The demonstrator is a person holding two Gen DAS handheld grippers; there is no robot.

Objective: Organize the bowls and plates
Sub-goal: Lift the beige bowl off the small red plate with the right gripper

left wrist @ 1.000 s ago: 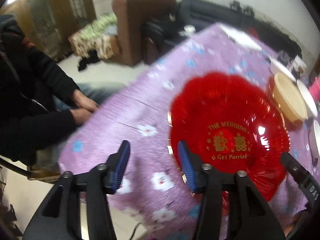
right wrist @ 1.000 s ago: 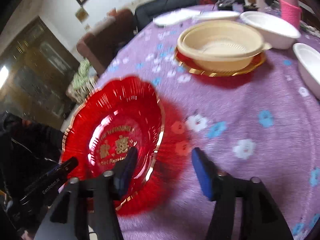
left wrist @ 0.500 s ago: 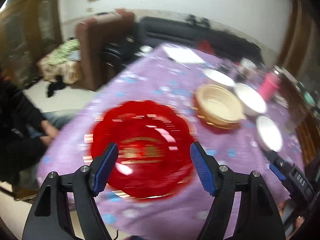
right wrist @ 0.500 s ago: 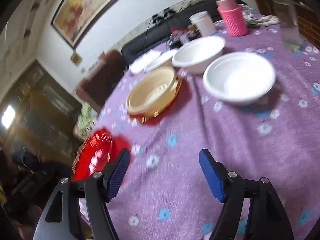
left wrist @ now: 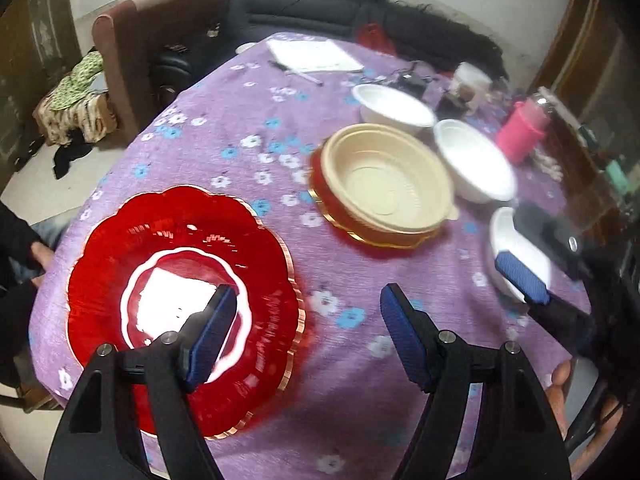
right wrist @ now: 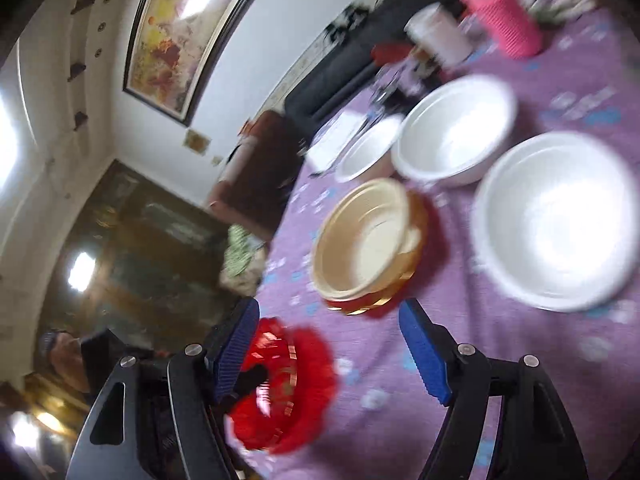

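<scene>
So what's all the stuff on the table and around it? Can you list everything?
Scalloped plate: one, red with gold rim, near table edge.
Bowl: one, beige, sitting on a second red gold-rimmed plate, mid-table.
Bowls: three, white, far, middle, near right edge.
Paper pad: one, white, far end.
Flask: one, pink, far right.
Tablecloth: one, purple with flowers.
Armchair: one, brown, beyond the table.
Sofa: one, dark, by the wall.
Painting: one, framed, on the wall.
Seated person's hand: one, left edge.
Left gripper: black, blue pads, open, empty.
Right gripper: same, open, empty.
</scene>
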